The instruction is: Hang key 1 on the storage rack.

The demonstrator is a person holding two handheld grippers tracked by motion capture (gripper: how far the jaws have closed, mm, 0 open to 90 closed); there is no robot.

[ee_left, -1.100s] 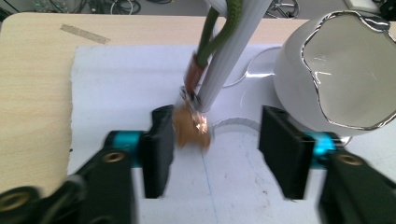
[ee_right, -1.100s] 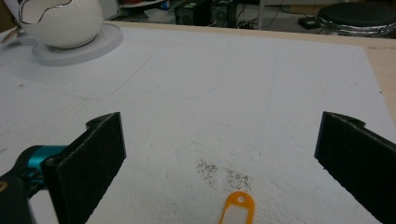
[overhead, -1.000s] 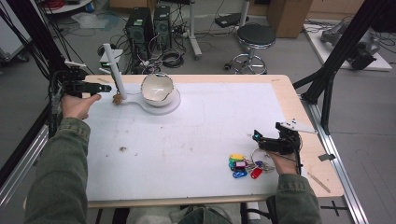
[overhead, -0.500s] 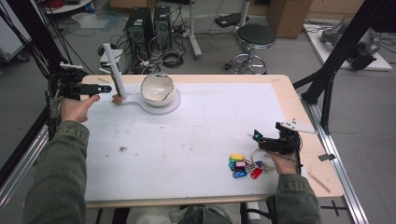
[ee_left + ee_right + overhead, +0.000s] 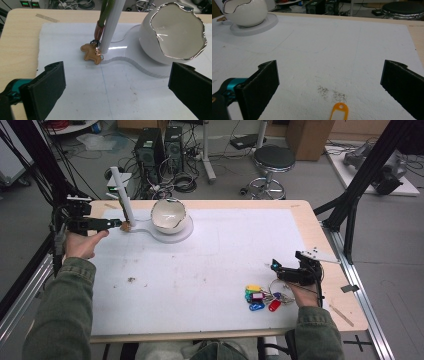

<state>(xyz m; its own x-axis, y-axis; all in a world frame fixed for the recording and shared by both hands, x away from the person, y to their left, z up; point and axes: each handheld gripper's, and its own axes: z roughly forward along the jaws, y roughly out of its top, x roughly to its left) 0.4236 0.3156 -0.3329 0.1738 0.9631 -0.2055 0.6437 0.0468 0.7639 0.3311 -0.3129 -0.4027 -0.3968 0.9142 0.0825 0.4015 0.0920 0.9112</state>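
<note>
Left gripper: the left gripper [image 5: 117,224] sits at the table's far left, about 10 o'clock from the mat's centre, held in the left hand [image 5: 82,244]. Its jaws stand wide apart with nothing between them, and they point toward the post.
Right gripper: the right gripper [image 5: 276,268] sits near the table's right edge, about 4 o'clock from the mat's centre, held in the right hand [image 5: 303,294]. Its jaws are spread wide and hold nothing.
Mat: a white mat [image 5: 210,265] covers most of the wooden table [image 5: 310,225].
Bowl: a white bowl [image 5: 169,215] with a jagged silver rim stands on a round white base [image 5: 182,232] at 12 o'clock on the mat.
Post: a slanted white post [image 5: 122,195] rises from the base's narrow end, at 9 o'clock from the bowl.
Charm: a small tan animal-shaped charm [image 5: 92,53] lies flat on the mat touching the foot of the post, just ahead of the left gripper's jaws.
Green stem: a green stem [image 5: 106,11] with a brown sleeve runs down beside the post to the charm.
Key tags: a bunch of coloured key tags [image 5: 260,297] lies at 5 o'clock on the mat, just beside the right hand.
Orange tag: an orange tag [image 5: 339,112] lies on the mat between the right gripper's jaws, touching neither.
Stool: a black stool [image 5: 271,162] stands on the floor beyond the table, at 1 o'clock.
</note>
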